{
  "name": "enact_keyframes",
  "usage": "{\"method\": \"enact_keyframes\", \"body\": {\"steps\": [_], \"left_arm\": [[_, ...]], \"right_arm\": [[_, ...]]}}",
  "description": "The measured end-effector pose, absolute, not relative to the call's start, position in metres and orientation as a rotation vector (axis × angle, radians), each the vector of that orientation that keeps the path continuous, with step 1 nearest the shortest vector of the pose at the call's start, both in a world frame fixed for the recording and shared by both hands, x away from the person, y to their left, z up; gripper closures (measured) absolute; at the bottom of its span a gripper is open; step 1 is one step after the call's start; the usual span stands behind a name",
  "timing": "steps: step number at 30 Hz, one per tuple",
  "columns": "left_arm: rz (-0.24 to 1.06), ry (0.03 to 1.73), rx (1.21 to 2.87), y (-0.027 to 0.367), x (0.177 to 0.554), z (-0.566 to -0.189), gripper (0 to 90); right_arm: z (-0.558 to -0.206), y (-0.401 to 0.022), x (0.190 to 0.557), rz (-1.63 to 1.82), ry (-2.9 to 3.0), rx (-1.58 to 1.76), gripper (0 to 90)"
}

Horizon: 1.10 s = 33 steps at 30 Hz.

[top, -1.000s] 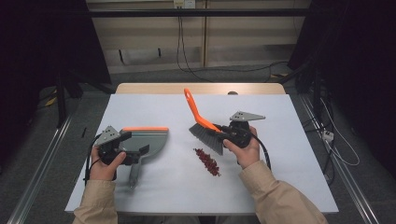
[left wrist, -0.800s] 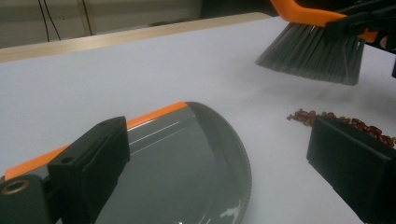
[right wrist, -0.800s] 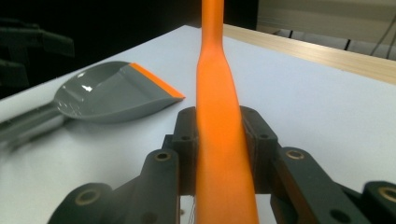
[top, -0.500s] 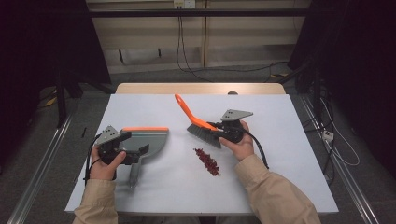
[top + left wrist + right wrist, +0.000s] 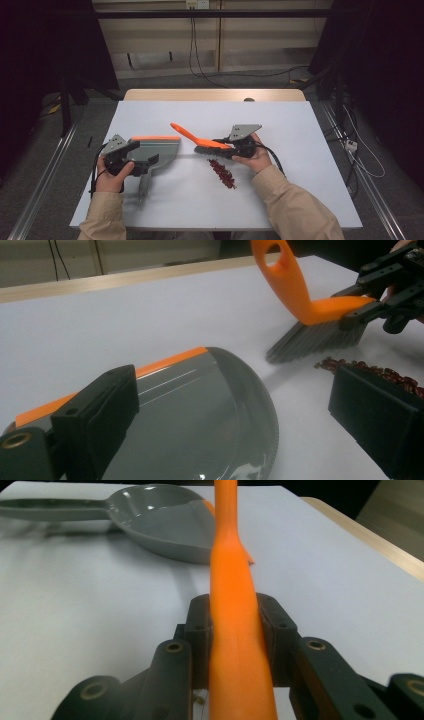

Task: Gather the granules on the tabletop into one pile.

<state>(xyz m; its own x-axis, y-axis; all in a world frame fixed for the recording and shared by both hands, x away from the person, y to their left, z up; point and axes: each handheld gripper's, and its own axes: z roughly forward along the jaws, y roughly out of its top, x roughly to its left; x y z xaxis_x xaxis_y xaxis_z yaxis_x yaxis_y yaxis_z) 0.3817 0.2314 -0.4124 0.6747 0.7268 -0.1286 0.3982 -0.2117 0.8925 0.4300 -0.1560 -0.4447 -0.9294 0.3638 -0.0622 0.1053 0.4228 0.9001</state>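
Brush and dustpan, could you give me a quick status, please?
Right gripper shut on brush. Left gripper holding dustpan. Red bits unswept beside the bristles. Nothing in the way.

Person in long beige sleeves (image 5: pixel 295 207). Each black gripper, left gripper (image 5: pixel 131 154) and right gripper (image 5: pixel 223 145), carries a grey three-cornered plate and a trailing black cable. Round screws stud the jaw links

On the table (image 5: pixel 310 190), the dustpan (image 5: pixel 157 148) is lying to the left and the brush (image 5: pixel 202 141) to its right, apart from it. The pile of beans (image 5: pixel 222 173) is sitting just in front of the brush, nearer the person.
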Motion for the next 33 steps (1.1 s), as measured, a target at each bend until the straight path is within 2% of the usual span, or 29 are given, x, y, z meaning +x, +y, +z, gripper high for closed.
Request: {"method": "enact_keyframes", "body": {"steps": [15, 33], "left_arm": [[0.393, 0.896, 1.832, 0.234, 0.381, -0.412, 5.8], [0.394, 0.898, 1.827, 0.234, 0.381, -0.411, 5.8]], "right_arm": [[-0.443, -0.162, 0.413, 1.507, 2.526, 0.215, 70.5], [-0.444, -0.160, 0.387, 1.520, 2.540, 0.220, 69.6]]}}
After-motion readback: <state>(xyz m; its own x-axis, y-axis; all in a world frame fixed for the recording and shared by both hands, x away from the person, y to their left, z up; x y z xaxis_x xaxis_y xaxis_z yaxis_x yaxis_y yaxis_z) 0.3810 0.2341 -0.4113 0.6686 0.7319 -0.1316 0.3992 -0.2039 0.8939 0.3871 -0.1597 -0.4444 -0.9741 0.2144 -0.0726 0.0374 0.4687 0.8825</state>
